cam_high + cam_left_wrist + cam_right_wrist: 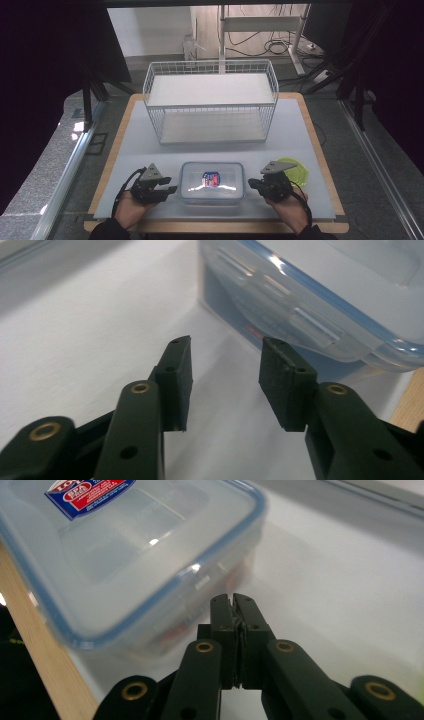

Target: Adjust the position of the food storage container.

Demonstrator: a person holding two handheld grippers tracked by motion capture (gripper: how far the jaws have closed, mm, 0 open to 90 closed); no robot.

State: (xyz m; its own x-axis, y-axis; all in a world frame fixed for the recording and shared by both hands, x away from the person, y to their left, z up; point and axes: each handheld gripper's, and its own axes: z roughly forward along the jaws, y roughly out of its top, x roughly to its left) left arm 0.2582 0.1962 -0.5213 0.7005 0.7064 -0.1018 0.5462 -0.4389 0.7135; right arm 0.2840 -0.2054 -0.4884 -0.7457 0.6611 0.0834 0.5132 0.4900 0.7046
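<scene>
Partly cropped clear container [320,295], left tongs [225,377] parted, right tongs [233,607] closed

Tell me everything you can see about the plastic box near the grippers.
The box is a clear, rounded-rectangular plastic container with a blue-edged lid shut on it and a red-and-blue label on top. It lies flat on the mat near the front edge, between the open left gripper and the shut right gripper. Neither visibly grips it.

A glossy clear plastic container [212,182] with a blue-edged lid sits on the table's [130,150] matt white surface with wood edging, behind it a white-coated wire basket [210,100], beside it matt black tools [167,189].
</scene>
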